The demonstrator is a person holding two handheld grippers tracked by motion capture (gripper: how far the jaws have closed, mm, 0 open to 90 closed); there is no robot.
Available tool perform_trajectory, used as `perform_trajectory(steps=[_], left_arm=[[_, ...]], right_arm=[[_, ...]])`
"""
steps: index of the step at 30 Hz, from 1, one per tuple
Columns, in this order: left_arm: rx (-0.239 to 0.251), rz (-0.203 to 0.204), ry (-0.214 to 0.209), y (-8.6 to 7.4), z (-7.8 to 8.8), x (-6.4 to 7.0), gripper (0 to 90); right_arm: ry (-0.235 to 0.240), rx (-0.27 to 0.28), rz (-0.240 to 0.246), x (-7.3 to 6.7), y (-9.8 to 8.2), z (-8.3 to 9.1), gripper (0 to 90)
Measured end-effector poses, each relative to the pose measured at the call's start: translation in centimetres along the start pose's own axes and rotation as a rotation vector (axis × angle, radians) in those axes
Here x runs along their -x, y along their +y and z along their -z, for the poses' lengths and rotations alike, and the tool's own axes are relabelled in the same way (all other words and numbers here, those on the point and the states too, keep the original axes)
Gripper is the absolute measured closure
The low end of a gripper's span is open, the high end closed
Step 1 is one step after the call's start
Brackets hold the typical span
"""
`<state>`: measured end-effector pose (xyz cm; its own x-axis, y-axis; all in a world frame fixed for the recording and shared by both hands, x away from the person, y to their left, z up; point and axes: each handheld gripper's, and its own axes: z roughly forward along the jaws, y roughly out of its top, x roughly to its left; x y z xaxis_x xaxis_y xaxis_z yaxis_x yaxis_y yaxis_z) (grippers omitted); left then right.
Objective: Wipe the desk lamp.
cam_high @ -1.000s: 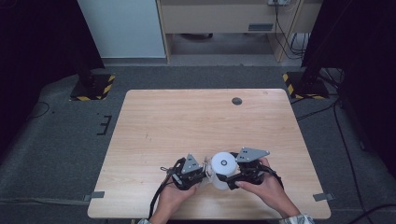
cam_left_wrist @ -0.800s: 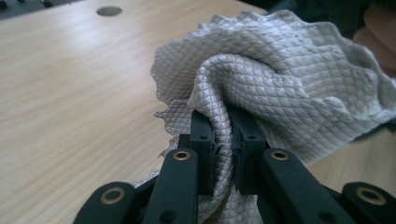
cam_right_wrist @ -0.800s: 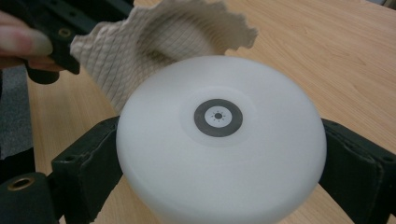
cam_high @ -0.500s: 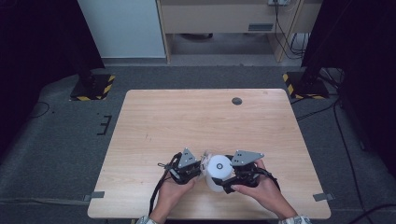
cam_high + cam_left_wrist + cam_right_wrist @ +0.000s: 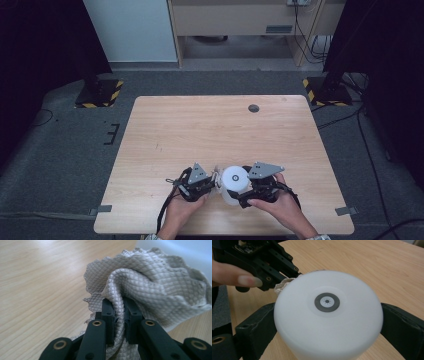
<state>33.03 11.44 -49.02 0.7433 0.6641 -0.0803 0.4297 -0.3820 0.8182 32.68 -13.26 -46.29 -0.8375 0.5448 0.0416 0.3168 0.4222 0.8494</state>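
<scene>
**Cloth pressed to white lamp, both grippers engaged**

Location: near edge of the light wooden table (image 5: 200, 125), between the person's two hands; the white round-topped lamp (image 5: 234, 181) stands upright on the table top.

Right gripper (image 5: 250, 192): jaws set on either side of the lamp (image 5: 327, 315), black pads against its left and right flanks in the right gripper view, clamped on the body; right hand (image 5: 280, 207) wraps the gripper from behind.

Left gripper (image 5: 212, 181): jaws drawn together on a fold of grey cloth (image 5: 150, 287) with a diamond-quilted weave and a scalloped edge; the fold is pinched between the two black pads; the cloth bunches beyond the fingertips against the lamp's white wall. In the right gripper view the cloth (image 5: 283, 285) touches the lamp's upper left shoulder, with the left gripper (image 5: 294, 275) just behind it and a finger (image 5: 244, 280) of the left hand (image 5: 180, 210) along its body.

Markings: a grey ring with a small sun-like symbol (image 5: 327, 301) sits at the centre of the lamp's top; no brand name or lettering can be read.

Other: a small dark round disc (image 5: 254, 108) lies at the far edge of the table, well apart from the work.
</scene>
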Motion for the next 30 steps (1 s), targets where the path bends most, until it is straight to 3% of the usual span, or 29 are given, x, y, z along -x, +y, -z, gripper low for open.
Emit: perform_trajectory(steps=[3,7,12,25,30], left_arm=[[0.033,0.03,-0.004,0.2,0.7,-0.8,80.0],[0.052,0.031,-0.02,0.5,0.9,-1.2,80.0],[0.042,0.005,-0.041,0.8,0.4,-0.8,80.0],[0.027,0.002,-0.059,1.0,-0.4,-0.6,80.0],[0.012,-0.02,-0.064,1.7,-0.7,-0.9,80.0]], right_arm=[[-0.014,0.024,-0.015,-0.1,-0.2,0.3,4.7],[-0.018,0.03,-0.016,-0.2,-0.3,0.4,6.0],[-0.023,0.009,-0.013,-0.4,-0.7,-0.1,8.0],[-0.027,0.003,-0.018,-0.5,-1.0,-0.1,5.7],[-0.03,-0.003,-0.004,-0.5,-1.0,0.1,9.3]])
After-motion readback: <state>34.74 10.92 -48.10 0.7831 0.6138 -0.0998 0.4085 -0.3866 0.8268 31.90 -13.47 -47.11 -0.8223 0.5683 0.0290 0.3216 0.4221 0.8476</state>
